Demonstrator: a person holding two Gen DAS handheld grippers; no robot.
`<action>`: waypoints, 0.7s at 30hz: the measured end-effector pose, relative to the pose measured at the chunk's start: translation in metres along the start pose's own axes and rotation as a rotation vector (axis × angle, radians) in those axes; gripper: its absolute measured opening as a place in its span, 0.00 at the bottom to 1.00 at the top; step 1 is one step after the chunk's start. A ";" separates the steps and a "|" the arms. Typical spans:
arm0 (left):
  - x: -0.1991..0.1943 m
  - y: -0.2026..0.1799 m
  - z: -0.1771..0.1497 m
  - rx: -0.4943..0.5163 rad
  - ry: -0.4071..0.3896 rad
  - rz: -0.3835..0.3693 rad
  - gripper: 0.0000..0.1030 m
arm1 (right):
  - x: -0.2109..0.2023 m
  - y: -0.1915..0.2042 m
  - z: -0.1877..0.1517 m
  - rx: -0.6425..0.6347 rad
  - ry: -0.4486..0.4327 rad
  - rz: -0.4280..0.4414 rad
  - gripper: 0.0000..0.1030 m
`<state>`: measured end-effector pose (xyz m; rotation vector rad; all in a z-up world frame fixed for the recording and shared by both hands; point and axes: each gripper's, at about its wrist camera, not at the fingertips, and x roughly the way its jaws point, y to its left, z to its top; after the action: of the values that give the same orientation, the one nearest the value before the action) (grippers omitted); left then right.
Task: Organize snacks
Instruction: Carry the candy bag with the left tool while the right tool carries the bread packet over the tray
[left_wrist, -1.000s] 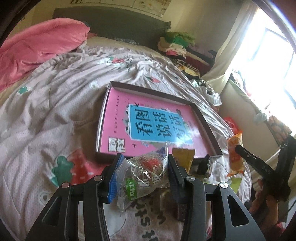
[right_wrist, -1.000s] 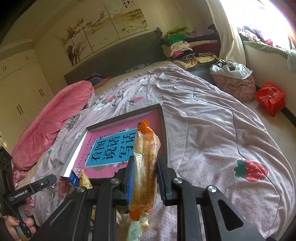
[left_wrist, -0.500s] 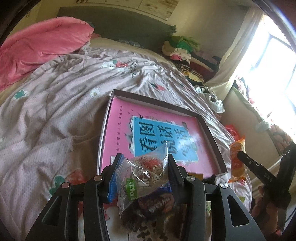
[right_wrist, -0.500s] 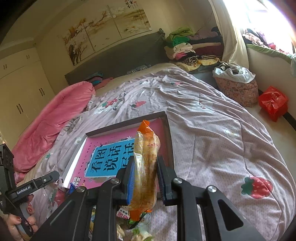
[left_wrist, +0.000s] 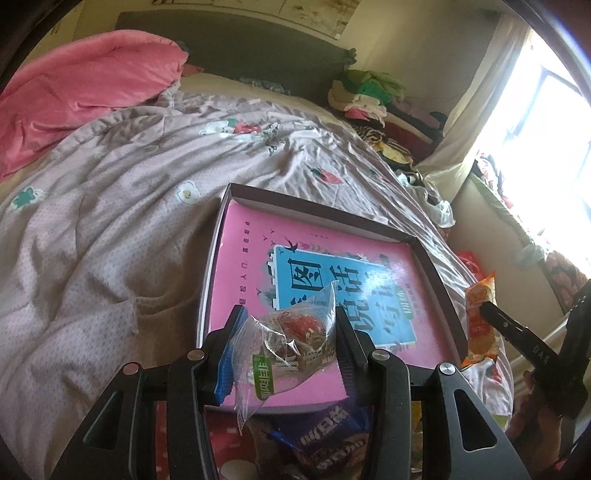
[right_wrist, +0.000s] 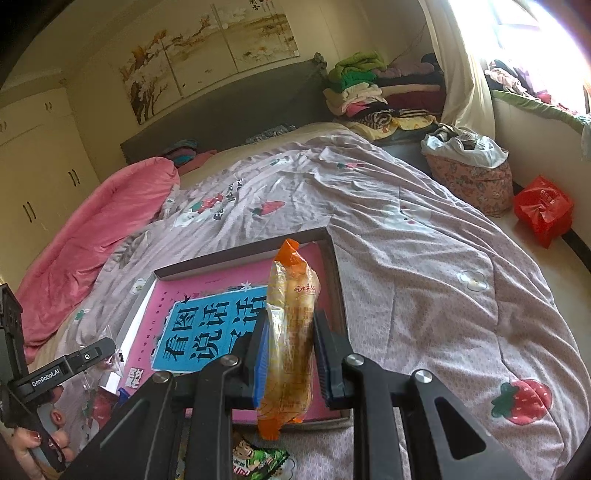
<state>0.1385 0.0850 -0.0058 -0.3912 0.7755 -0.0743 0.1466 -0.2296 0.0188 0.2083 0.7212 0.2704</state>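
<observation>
In my left gripper I have a clear crinkly plastic snack bag with a green label and something red inside, the jaws closed against both its sides; it hangs over the near edge of the shallow dark-rimmed box lined with a pink sheet. That sheet carries a big blue panel of Chinese characters, too distorted from here for me to read with certainty. My right gripper is clamped on a long upright orange-and-clear packet of yellow sticks, held above the box's right part; its small red print is unreadable. Just before the box lie a purple wrapper and a green wrapper. The box rests on a lilac strawberry-print quilt. "GenRobot.AI" is printed on the other gripper's side.
</observation>
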 end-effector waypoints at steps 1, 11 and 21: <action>0.002 0.001 0.000 0.004 0.001 0.001 0.46 | 0.001 0.001 0.000 -0.003 0.002 -0.002 0.22; 0.017 0.008 -0.002 0.009 0.031 -0.002 0.46 | 0.011 0.004 0.000 -0.016 0.022 -0.032 0.22; 0.024 0.004 -0.006 0.050 0.062 0.002 0.46 | 0.030 0.005 -0.002 -0.031 0.100 -0.046 0.22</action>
<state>0.1516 0.0818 -0.0270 -0.3422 0.8332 -0.1044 0.1658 -0.2155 0.0004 0.1487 0.8197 0.2490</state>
